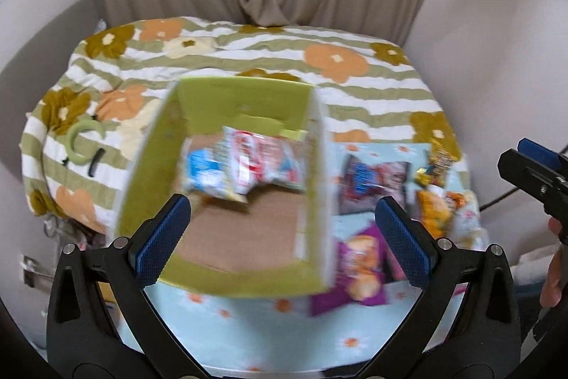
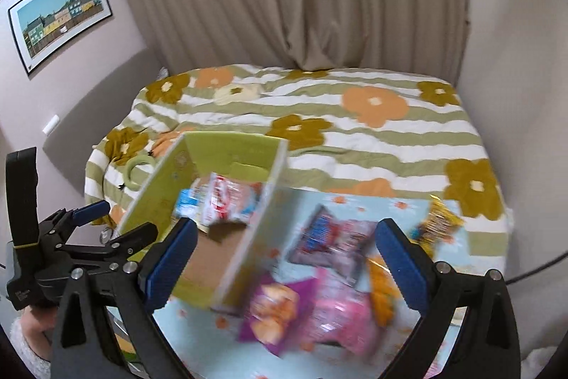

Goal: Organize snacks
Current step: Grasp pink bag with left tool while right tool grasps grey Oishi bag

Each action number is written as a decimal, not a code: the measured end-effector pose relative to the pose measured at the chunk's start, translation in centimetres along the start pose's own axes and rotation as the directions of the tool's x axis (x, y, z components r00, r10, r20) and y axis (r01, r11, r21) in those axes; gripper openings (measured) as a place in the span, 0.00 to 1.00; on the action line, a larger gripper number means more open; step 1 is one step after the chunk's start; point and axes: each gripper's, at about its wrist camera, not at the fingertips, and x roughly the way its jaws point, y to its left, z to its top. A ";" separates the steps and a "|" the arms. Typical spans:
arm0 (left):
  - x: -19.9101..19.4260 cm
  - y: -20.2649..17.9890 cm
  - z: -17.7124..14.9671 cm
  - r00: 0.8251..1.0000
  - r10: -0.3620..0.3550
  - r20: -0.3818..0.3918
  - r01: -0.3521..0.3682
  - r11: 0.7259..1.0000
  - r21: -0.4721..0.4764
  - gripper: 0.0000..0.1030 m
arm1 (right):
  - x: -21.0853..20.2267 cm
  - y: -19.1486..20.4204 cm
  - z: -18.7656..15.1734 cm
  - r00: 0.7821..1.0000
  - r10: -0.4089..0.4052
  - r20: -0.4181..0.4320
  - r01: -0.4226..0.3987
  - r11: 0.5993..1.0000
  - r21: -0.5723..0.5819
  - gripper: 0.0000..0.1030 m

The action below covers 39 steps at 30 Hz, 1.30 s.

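- Two grippers are in view, and neither holds anything. The left gripper (image 1: 282, 237) has its jaws spread wide and hangs above the near end of the box (image 1: 245, 283). The right gripper (image 2: 285, 263) is equally spread and hangs over the loose packets.
- Step in hand, as a judgement: one transfer looks complete and the next pick has not begun. The right gripper is better placed for it, since the loose packets lie between and just beyond its fingers.
- Next move calls for lowering the right gripper onto a single packet, closing on its edge or a crimped seam, then lifting it over the box wall. Packets overlap, so a low grasp may catch two at once.
- Container: the box is green-walled, open-topped, with a brown cardboard floor. It stands on a pale blue flowered cloth (image 2: 198, 343) laid over the bed (image 2: 355, 137).
- Contents: white, red and blue packets (image 1: 245, 166) lie at the far end of the box. Blur makes the count uncertain; probably two or three. The near half of the floor is bare.
- Outside the box, to its right on the cloth: a purple packet (image 2: 273, 315), a pink packet (image 2: 337, 315), a dark packet (image 2: 330, 244), an orange packet (image 2: 381, 297) and a yellow packet (image 2: 438, 224).
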 end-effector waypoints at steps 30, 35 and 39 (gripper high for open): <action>15.5 -17.2 -9.0 0.947 -0.154 -0.283 0.188 0.977 0.096 1.00 | 5.5 -16.1 -14.9 0.991 0.002 -0.133 0.014 0.993 0.119 0.97; 18.0 -17.9 -9.5 0.935 -0.138 -0.328 0.193 0.971 0.141 0.99 | 6.9 -15.8 -15.4 0.992 0.009 -0.129 0.001 0.997 0.077 0.97; 19.0 -18.2 -10.1 0.927 -0.138 -0.349 0.206 0.964 0.167 0.98 | 7.7 -15.8 -15.7 0.990 -0.012 -0.144 0.019 0.998 0.052 0.97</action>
